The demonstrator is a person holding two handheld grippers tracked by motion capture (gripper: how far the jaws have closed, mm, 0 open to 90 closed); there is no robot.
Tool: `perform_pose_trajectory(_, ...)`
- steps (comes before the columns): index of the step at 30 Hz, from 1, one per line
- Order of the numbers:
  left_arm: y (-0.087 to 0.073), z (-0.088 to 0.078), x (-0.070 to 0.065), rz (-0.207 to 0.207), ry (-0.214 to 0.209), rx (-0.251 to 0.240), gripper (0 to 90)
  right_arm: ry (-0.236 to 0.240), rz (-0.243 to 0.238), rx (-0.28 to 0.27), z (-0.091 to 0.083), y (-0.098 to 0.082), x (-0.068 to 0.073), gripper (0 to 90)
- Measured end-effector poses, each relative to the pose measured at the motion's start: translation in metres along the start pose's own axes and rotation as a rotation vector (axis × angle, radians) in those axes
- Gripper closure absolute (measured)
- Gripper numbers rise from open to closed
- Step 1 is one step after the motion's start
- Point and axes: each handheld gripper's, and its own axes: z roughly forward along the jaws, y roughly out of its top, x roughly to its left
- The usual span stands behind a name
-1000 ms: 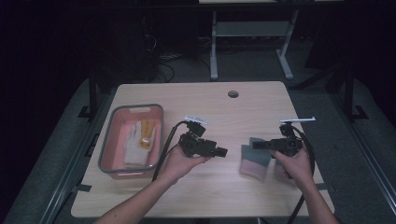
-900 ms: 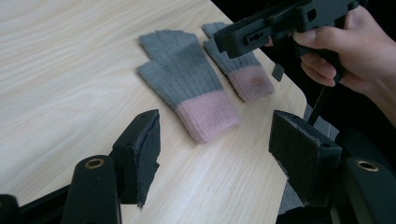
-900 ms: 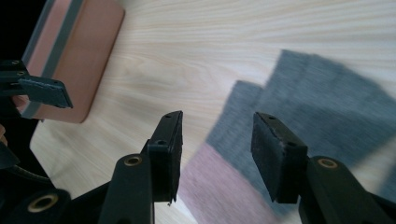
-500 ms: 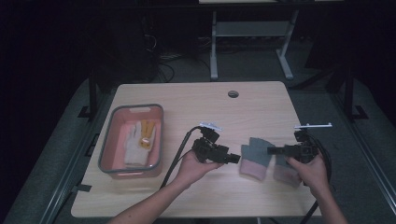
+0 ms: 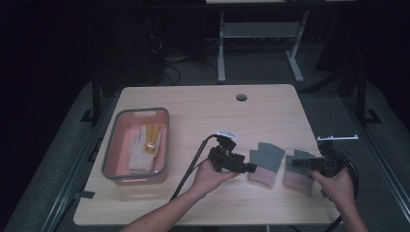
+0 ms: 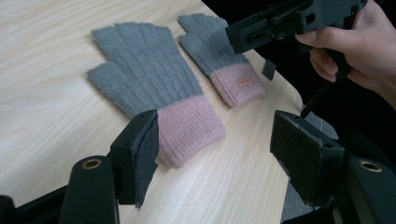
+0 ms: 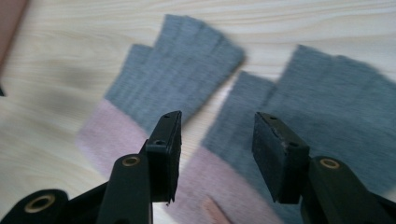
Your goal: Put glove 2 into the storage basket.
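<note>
Both grippers, left (image 5: 252, 168) and right (image 5: 296, 164), gaping empty over two grey-and-pink knitted fingerless gloves (image 5: 265, 162) flat on wooden bench (image 5: 203, 111); pickup pending.

I see both forearms entering from the near edge. My left hand-held gripper (image 5: 252, 168) lies level, pointing toward the right one, its jaws standing apart with nothing pressed between the pads. My right hand-held gripper (image 5: 296, 164) points back toward the left, jaws likewise parted and gripping nothing.
</note>
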Motion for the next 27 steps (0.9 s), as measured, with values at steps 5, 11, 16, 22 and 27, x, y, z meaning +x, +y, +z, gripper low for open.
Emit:
perform_pose_trajectory(5, 0.0, 0.006, -0.003, 0.001, -0.009, 0.001, 32.5, -0.047, -0.003, 0.006, 0.001, -0.004, -0.003, 51.4)
perform_pose_trajectory(11, -0.001, 0.012, -0.007, -0.003, -0.022, 0.009, 32.4, -0.096, -0.021, 0.029, 0.006, -0.008, -0.006, 49.8)
perform_pose_trajectory(16, -0.001, 0.017, -0.008, -0.004, -0.029, 0.019, 31.5, -0.134, -0.038, 0.043, 0.009, -0.011, -0.009, 49.6)
perform_pose_trajectory(22, -0.001, 0.021, -0.007, -0.005, -0.018, 0.025, 31.2, -0.217, -0.096, 0.072, 0.016, -0.013, -0.002, 50.5)
perform_pose_trajectory(27, -0.001, 0.022, -0.007, -0.005, -0.011, 0.021, 30.8, -0.271, -0.159, 0.068, 0.021, -0.016, 0.003, 56.8)
